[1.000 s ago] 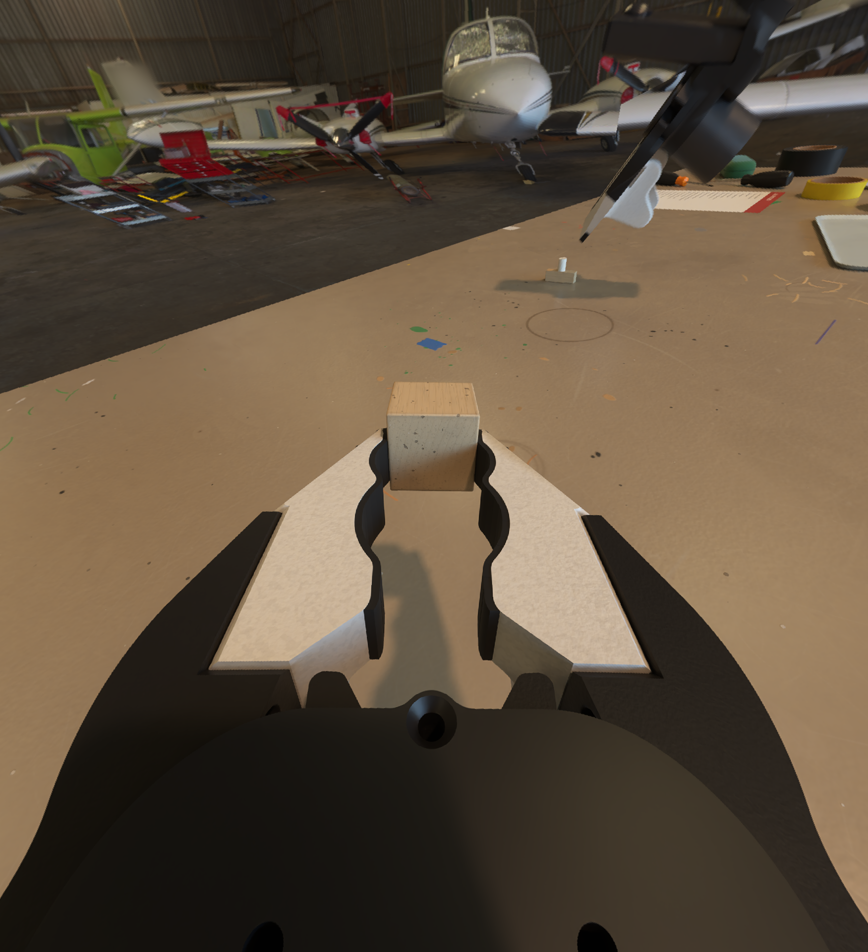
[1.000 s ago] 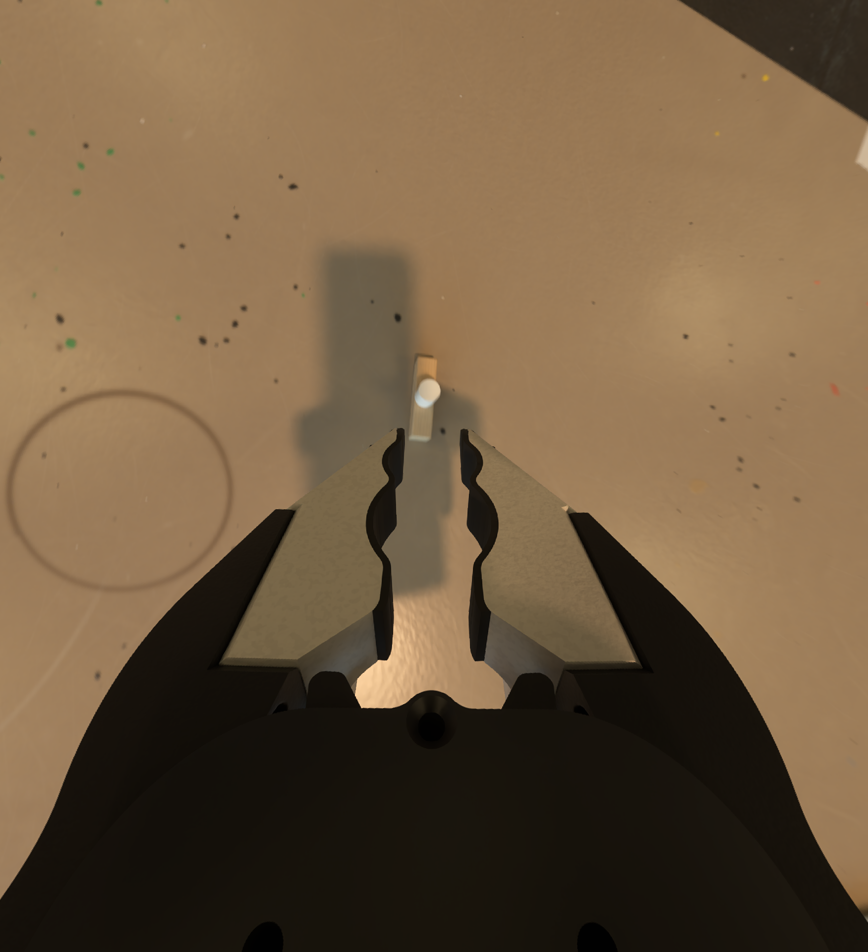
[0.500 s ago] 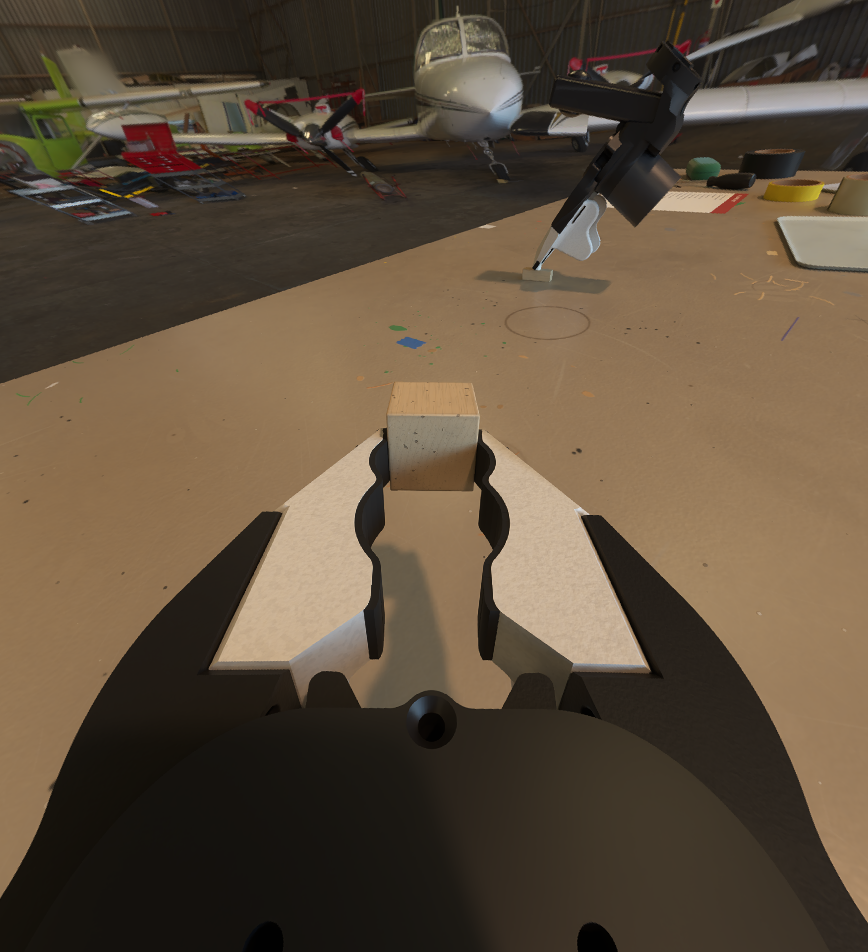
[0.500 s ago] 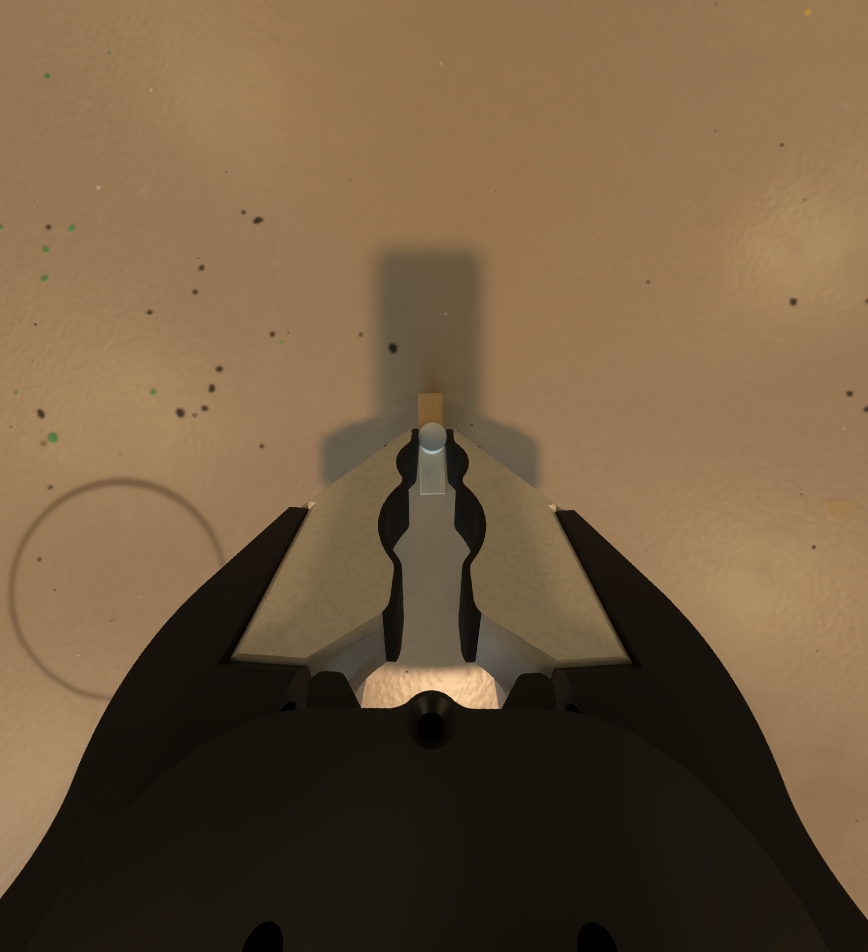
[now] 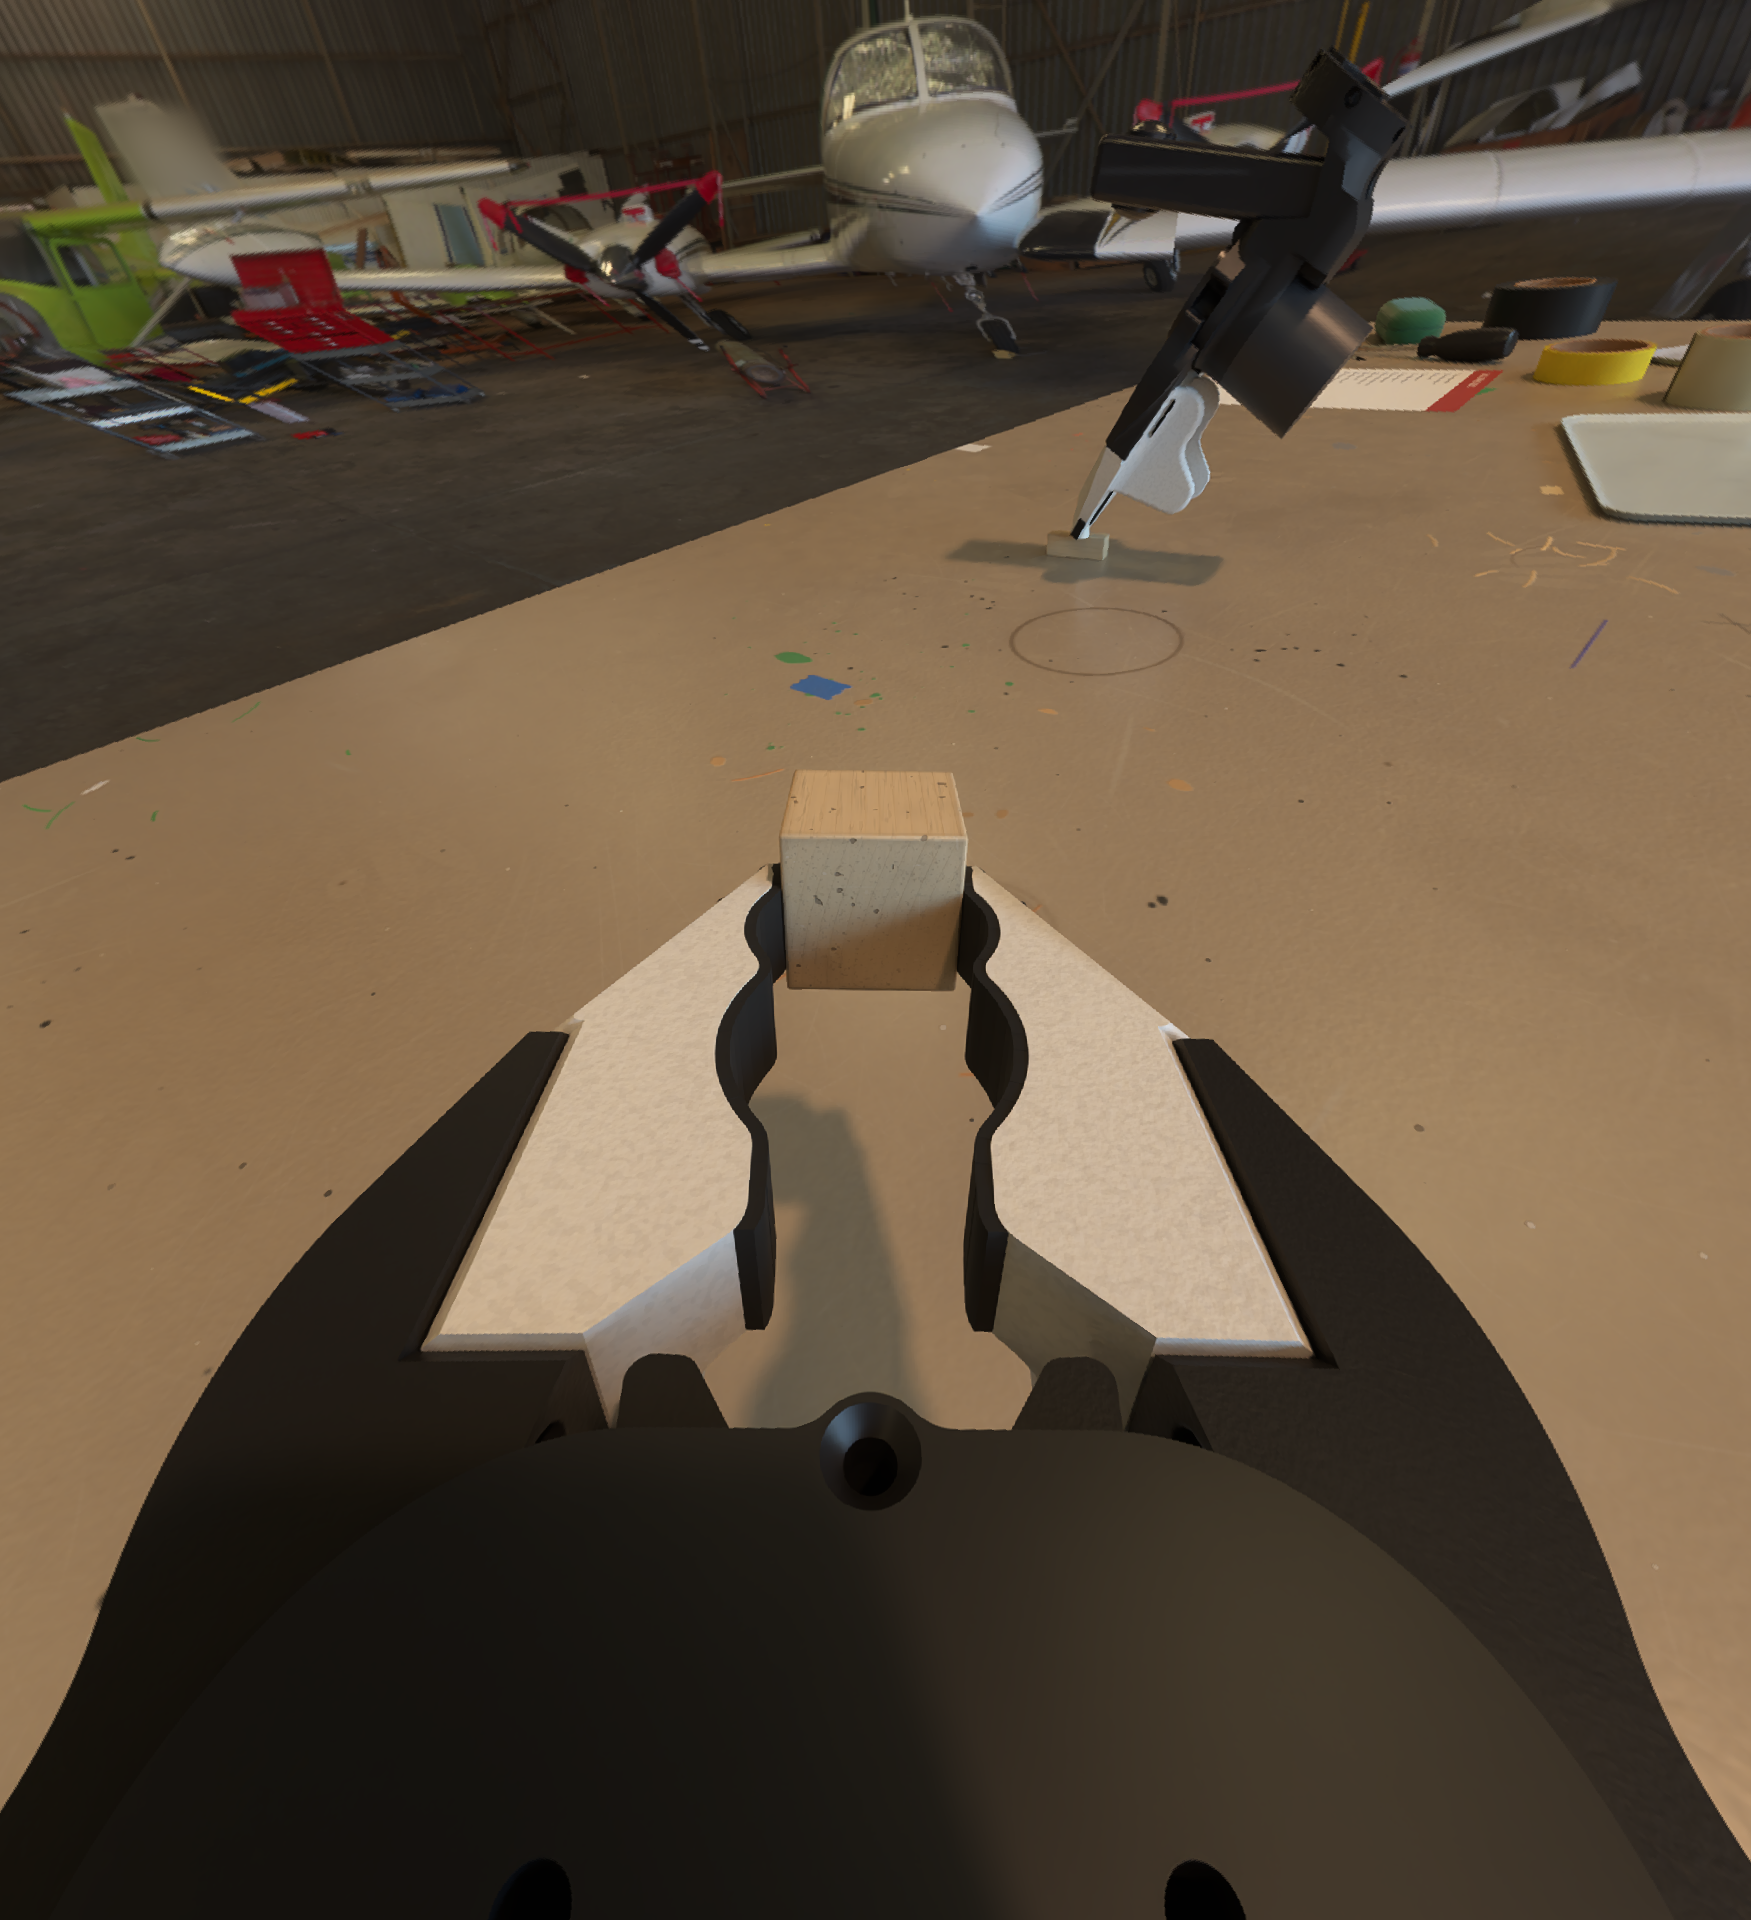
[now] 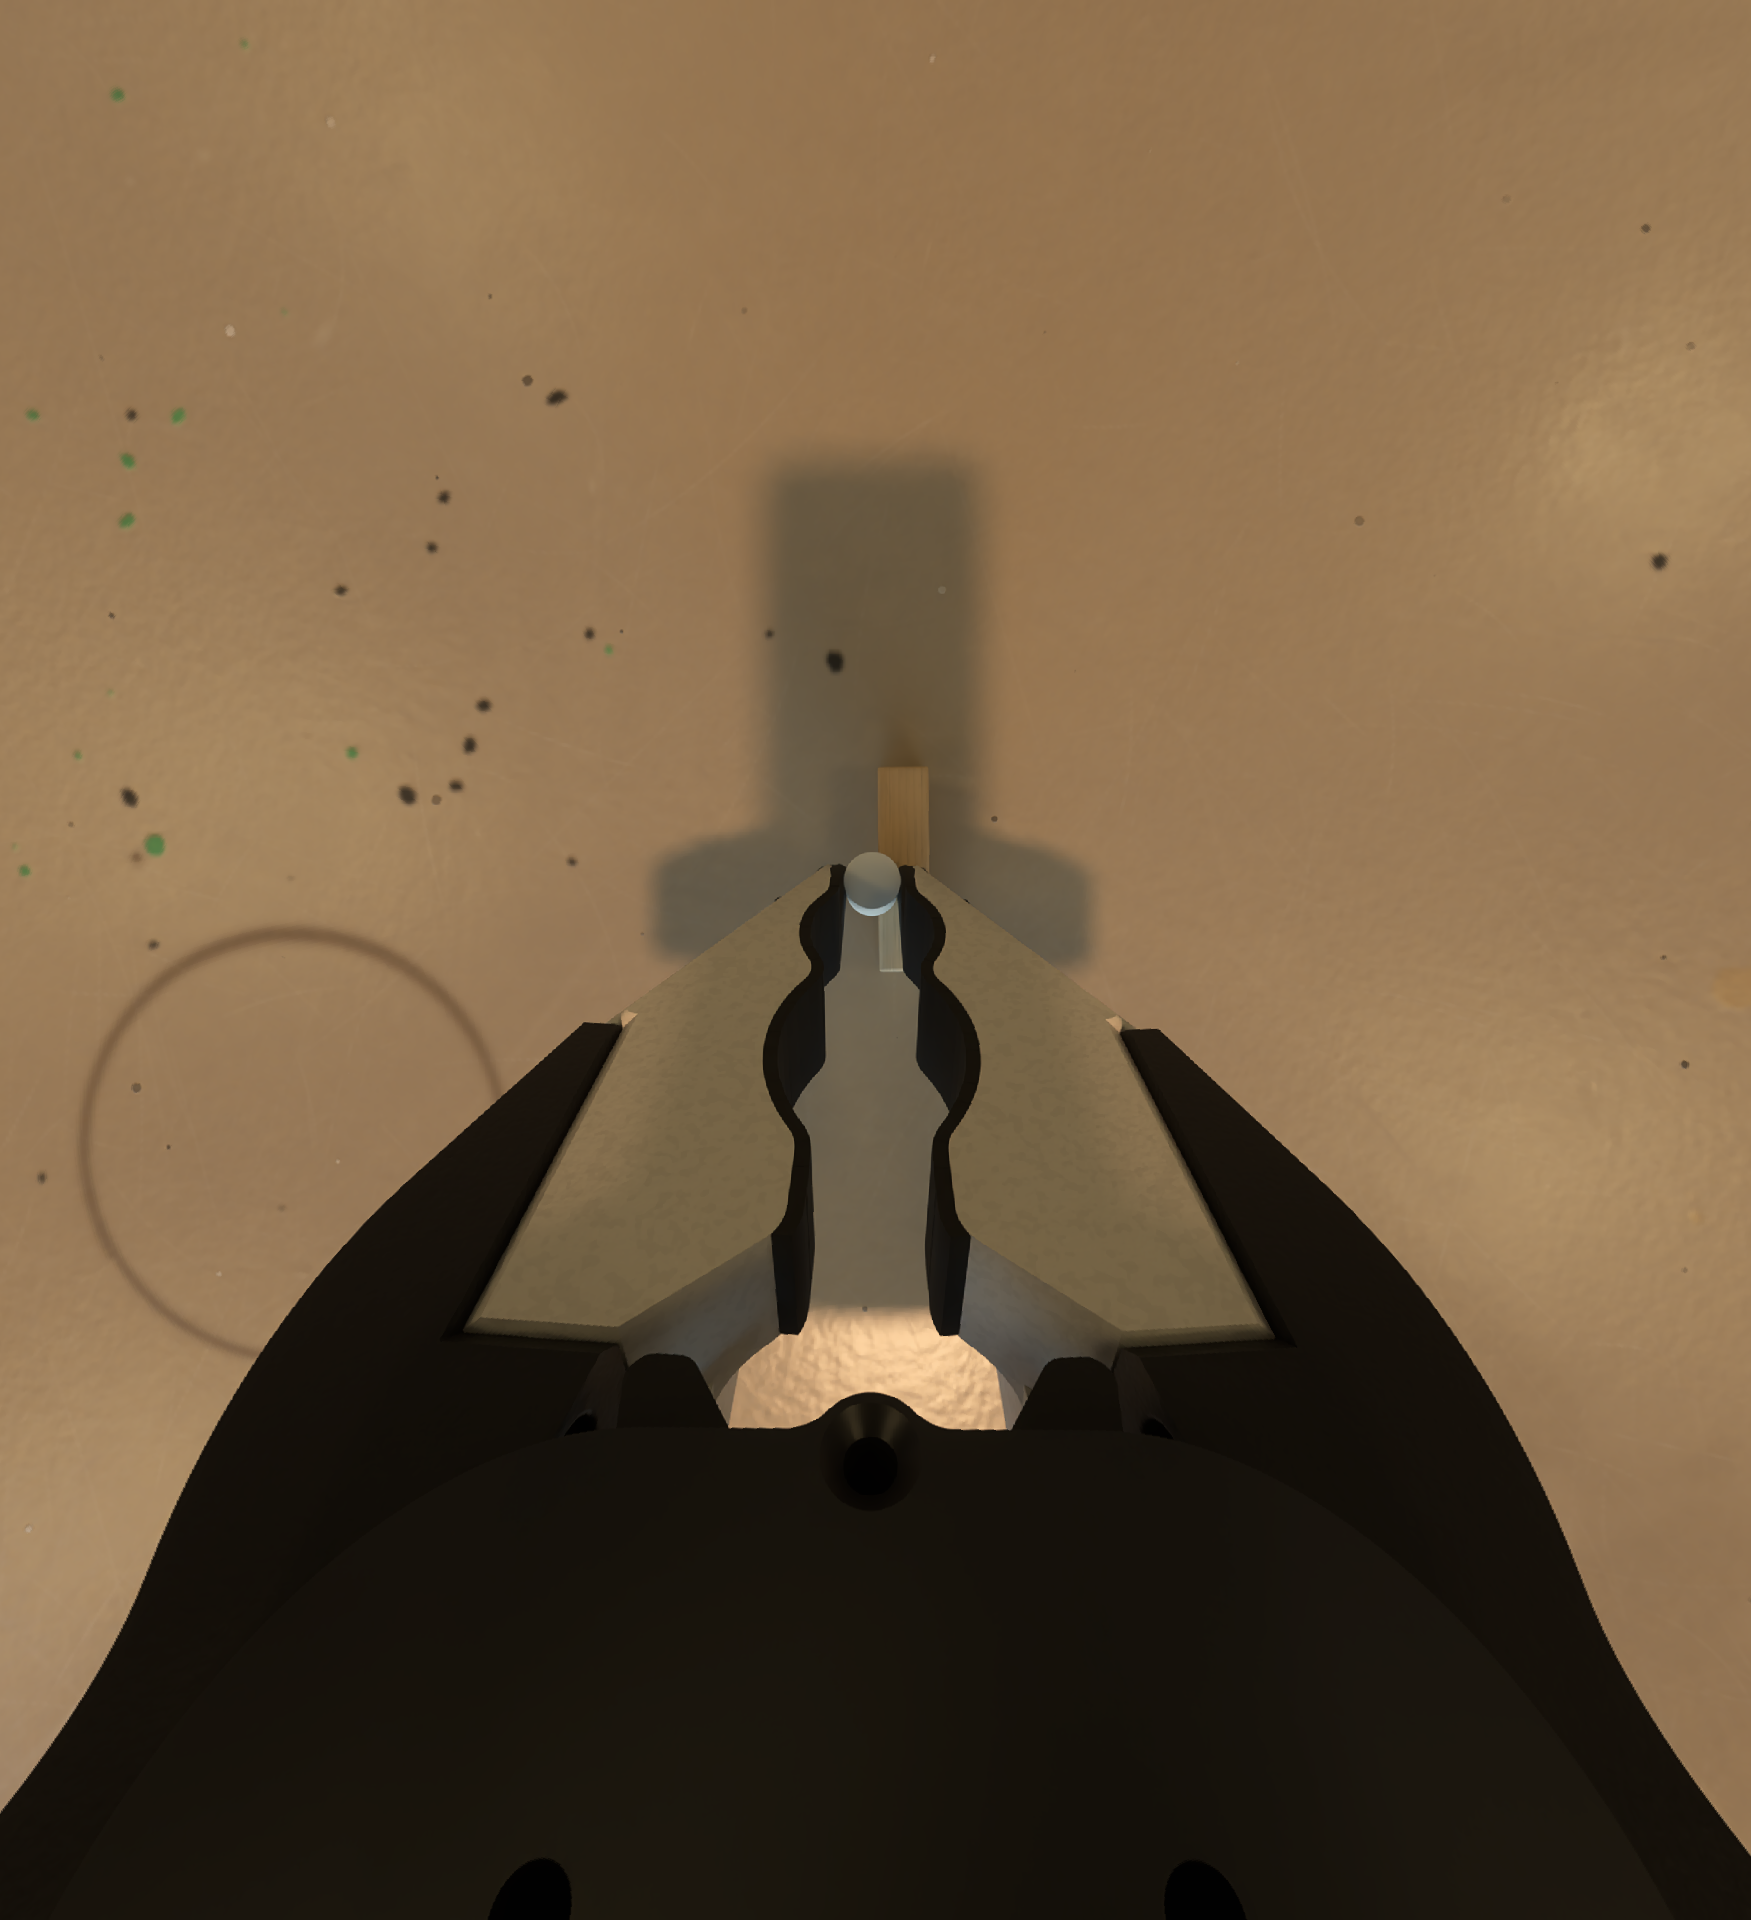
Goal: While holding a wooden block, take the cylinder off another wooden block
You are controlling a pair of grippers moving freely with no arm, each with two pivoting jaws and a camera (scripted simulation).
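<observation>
Hangar aircraft stand behind a tan, paint-flecked counter [image 5: 1370,935]. Two hand-held grippers work here. One, the left hand-held gripper [image 5: 871,914], is clamped on a wooden cube [image 5: 871,894] at its fingertips, apparently to satisfy the holding condition. Well apart, the right hand-held gripper [image 6: 871,883] points steeply down, narrowed around one small white cylinder [image 6: 871,881] standing on a flat wooden block [image 6: 902,810]; whether it grips firmly I cannot tell. Two blocks, three tape rolls.
</observation>
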